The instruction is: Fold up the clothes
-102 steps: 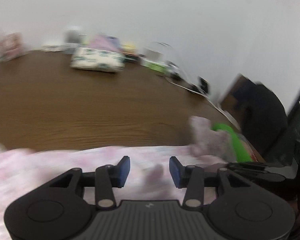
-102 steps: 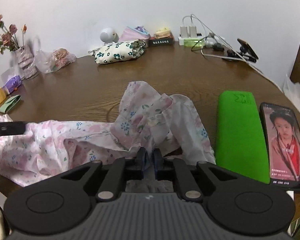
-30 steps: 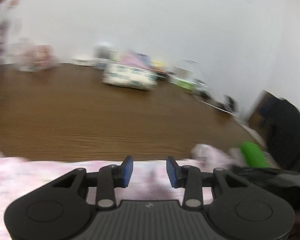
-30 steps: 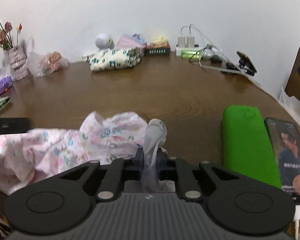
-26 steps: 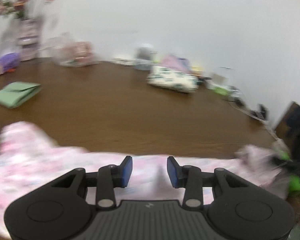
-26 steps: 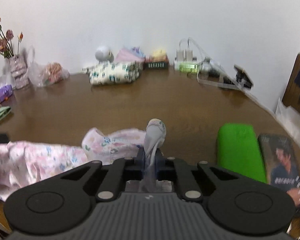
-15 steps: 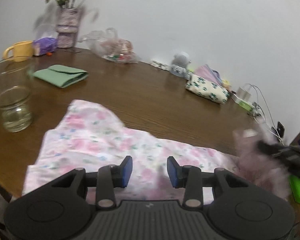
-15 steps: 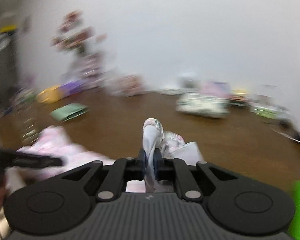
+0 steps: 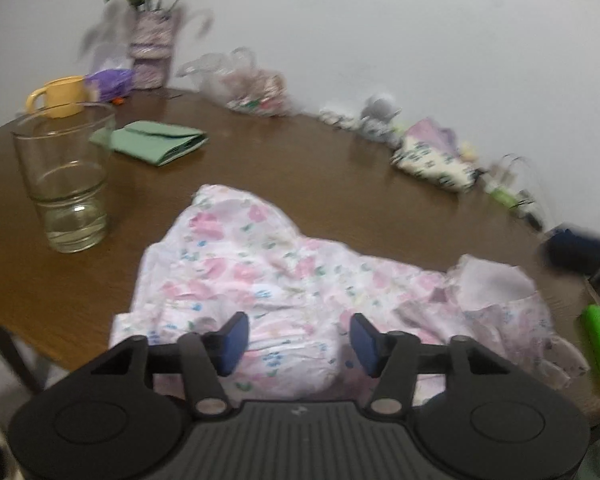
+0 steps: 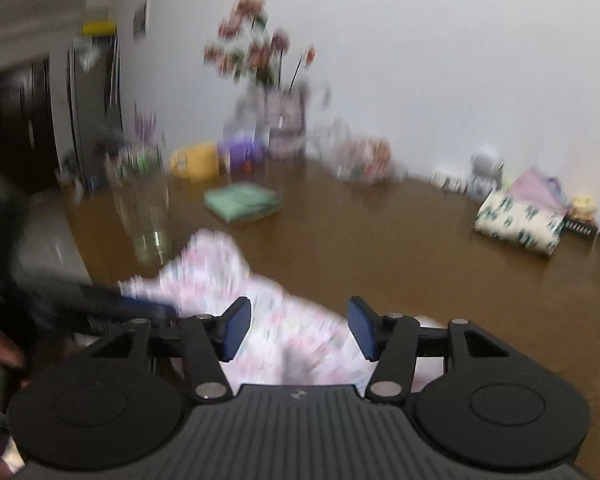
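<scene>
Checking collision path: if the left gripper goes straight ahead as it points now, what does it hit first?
The left gripper, fingers open, would likely meet the floral garment first; bare table lies beyond. Depth is unclear.

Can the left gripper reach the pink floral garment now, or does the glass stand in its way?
Probably yes. The left gripper is open right over the floral garment, with cloth between its fingers. The glass stands off to the left, apart from the cloth.
</scene>
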The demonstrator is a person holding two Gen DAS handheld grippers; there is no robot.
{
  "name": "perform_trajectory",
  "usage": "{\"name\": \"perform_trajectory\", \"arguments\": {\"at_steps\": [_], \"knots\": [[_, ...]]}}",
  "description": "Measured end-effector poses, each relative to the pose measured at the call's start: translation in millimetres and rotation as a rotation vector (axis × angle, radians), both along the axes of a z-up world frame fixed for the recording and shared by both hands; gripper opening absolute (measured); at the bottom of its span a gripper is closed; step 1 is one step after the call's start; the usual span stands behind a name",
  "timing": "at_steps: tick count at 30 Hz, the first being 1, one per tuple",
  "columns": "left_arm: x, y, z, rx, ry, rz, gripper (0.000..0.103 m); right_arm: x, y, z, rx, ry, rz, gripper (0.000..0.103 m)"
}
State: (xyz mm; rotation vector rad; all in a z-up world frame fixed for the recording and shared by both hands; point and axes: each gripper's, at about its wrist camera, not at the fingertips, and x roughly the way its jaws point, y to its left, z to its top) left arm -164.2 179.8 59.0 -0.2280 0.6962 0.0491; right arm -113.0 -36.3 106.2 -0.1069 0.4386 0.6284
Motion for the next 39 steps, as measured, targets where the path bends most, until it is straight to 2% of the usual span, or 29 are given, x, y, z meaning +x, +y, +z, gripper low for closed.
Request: {"name": "perform_trajectory", "arguments": {"at_steps": [2, 4, 5, 6, 8, 9, 11, 14, 17, 22, 29, 33, 37, 39], "knots": [[0, -6, 4, 0.057, 0.018, 0.014, 0.062, 9, -12, 4, -0.084, -0.053, -0.016, 0.057], [2, -9, 2, 0.072, 0.035, 0.006, 0.066, 26, -20, -8, -0.234, -0.049, -0.028, 0.058], [3, -11, 1, 0.078, 0.046, 0.004, 0.066, 38, -24, -16, -0.289, -0.009, -0.039, 0.058], [6, -13, -3, 0.08, 0.063, 0.009, 0.066, 48, -27, -24, -0.295, 0.034, -0.031, 0.058], [11, -17, -9, 0.086, 0.094, 0.019, 0.066, 67, -32, -38, -0.27, 0.114, 0.003, 0.056], [13, -18, -11, 0.096, 0.098, 0.021, 0.065, 74, -32, -45, -0.248, 0.155, 0.023, 0.052], [17, -22, -14, 0.116, 0.108, 0.025, 0.065, 81, -28, -58, -0.233, 0.194, 0.032, 0.042], [22, -26, -16, 0.14, 0.113, 0.032, 0.064, 77, -18, -75, -0.268, 0.224, 0.026, 0.034], [32, -32, -15, 0.139, 0.117, 0.021, 0.061, 71, -20, -80, -0.246, 0.219, -0.014, 0.033], [62, -59, -18, 0.164, 0.1, -0.044, 0.061, 54, -48, -80, -0.236, 0.233, -0.122, 0.033], [120, -107, -24, 0.185, 0.077, -0.154, 0.061, 30, -85, -81, -0.226, 0.26, -0.196, 0.035], [156, -138, -28, 0.218, 0.075, -0.247, 0.06, 28, -105, -80, -0.189, 0.278, -0.226, 0.037], [194, -158, -30, 0.201, 0.061, -0.334, 0.06, 30, -126, -73, -0.079, 0.292, -0.225, 0.043], [209, -165, -32, 0.174, 0.05, -0.317, 0.06, 29, -139, -65, 0.0, 0.273, -0.212, 0.05]]}}
